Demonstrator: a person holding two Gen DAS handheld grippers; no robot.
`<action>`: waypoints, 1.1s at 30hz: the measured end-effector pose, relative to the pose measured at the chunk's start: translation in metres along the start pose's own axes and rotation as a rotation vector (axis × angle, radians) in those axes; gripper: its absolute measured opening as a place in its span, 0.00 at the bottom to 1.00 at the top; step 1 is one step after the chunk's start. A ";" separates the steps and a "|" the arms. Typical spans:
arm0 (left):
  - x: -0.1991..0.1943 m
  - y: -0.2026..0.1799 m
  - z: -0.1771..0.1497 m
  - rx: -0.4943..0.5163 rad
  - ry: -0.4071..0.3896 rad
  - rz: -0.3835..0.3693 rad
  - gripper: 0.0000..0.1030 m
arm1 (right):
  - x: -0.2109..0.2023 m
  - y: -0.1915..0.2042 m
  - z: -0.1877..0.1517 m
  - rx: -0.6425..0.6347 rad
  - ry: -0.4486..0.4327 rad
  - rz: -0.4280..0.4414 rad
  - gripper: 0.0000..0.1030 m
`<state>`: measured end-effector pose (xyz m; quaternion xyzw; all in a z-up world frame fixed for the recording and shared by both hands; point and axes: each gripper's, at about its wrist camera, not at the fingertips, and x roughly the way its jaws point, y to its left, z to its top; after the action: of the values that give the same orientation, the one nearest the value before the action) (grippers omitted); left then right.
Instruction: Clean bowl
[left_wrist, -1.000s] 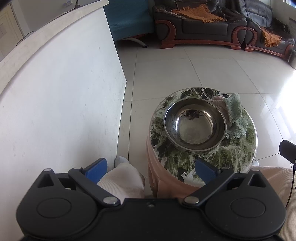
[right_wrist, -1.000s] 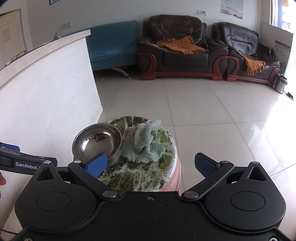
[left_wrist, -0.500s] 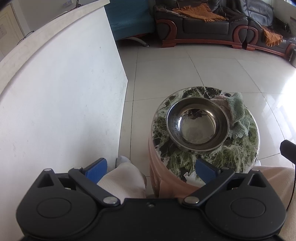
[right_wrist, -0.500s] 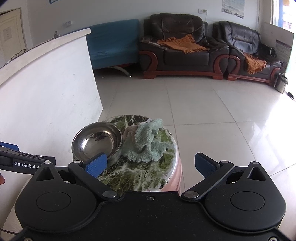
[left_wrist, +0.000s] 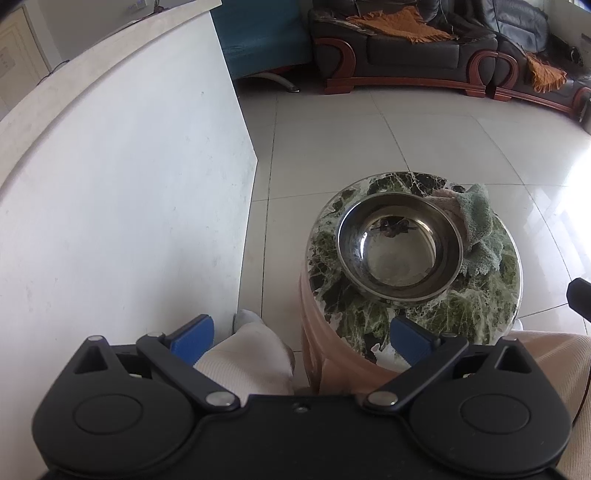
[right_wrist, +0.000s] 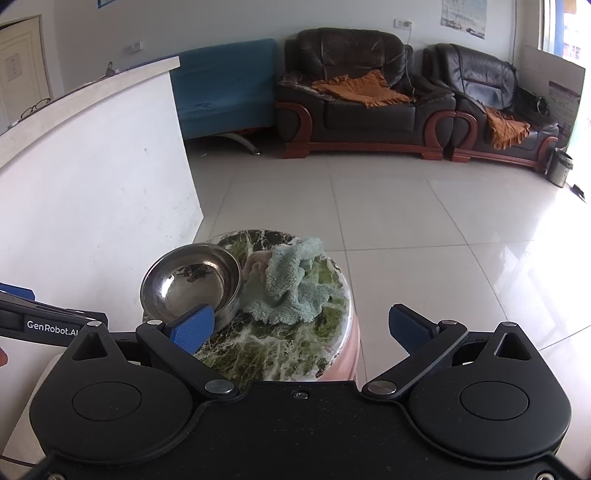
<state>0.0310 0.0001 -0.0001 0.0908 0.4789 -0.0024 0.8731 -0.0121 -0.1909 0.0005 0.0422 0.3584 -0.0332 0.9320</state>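
Steel is what the bowl (left_wrist: 399, 246) is made of, and it stands upright on the round green marble surface (left_wrist: 461, 314), toward its left edge as the person sees it. A crumpled green cloth (right_wrist: 291, 286) lies just beside the bowl on the right, touching its rim or nearly so; from these views I cannot tell which. In my judgement the cleaning has not started: the cloth is not picked up, nothing is inside the bowl except reflections, and neither claw touches anything.

The left claw (left_wrist: 301, 338) is spread wide and holds nothing. It hangs above and before the near edge of the surface, with the bowl ahead of it and a little to the right. The right claw (right_wrist: 301, 328) is also spread and empty. The cloth is straight ahead between its two fingers (right_wrist: 192, 329), and the bowl is ahead to the left. What is left is to take the cloth, steady the bowl and wipe it.
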 end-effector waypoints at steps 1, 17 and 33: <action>0.001 0.001 0.000 -0.002 -0.001 0.001 0.99 | 0.000 0.000 0.000 0.001 0.000 -0.001 1.00; 0.006 0.005 0.012 0.012 -0.027 0.011 0.99 | 0.004 -0.016 0.008 -0.038 -0.057 -0.070 1.00; 0.046 0.013 0.063 -0.028 -0.075 -0.106 0.98 | 0.095 -0.012 0.039 -0.213 -0.042 0.033 0.97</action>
<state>0.1095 0.0062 -0.0035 0.0532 0.4498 -0.0454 0.8904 0.0836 -0.2095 -0.0354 -0.0518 0.3395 0.0194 0.9390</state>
